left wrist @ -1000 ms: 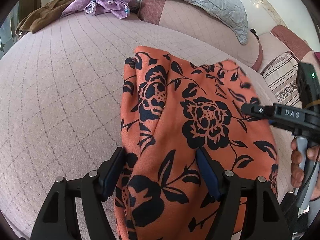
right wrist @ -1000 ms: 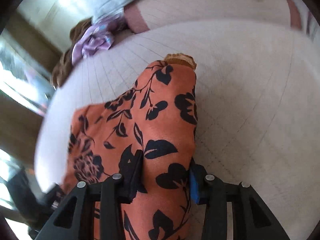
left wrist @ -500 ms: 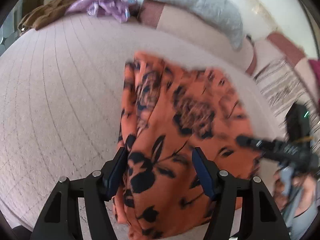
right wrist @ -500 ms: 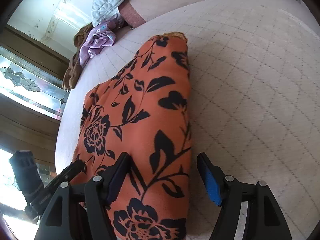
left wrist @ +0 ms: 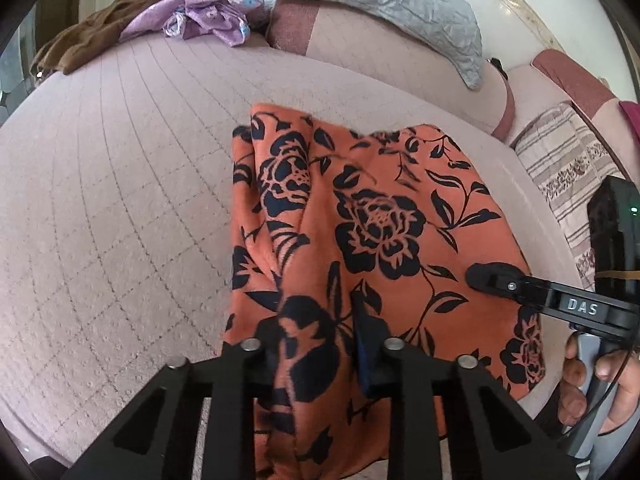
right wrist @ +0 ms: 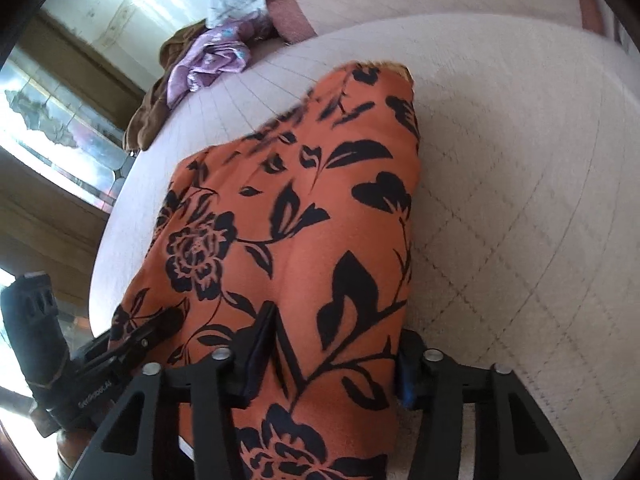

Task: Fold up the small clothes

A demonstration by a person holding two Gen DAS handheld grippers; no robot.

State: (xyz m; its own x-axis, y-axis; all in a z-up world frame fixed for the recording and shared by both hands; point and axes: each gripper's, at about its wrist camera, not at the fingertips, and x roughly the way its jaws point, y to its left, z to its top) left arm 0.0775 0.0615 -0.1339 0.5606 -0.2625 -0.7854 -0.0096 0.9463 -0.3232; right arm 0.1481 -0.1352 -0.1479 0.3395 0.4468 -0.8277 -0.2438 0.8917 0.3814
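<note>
at the near edge of the quilted bed (left wrist: 120, 208), both the left gripper (left wrist: 320, 344) and right gripper (right wrist: 332, 356), jaws just closing, pinch the orange floral garment (left wrist: 372, 216); a shallow, bunched pinch could slip and skew the fold.

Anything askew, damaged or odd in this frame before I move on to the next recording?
Nothing damaged. The orange floral garment lies bunched along its left side, with its near edge hanging over the bed edge. A brown and purple clothes pile sits loose in the far corner, as expected mid-folding.
</note>
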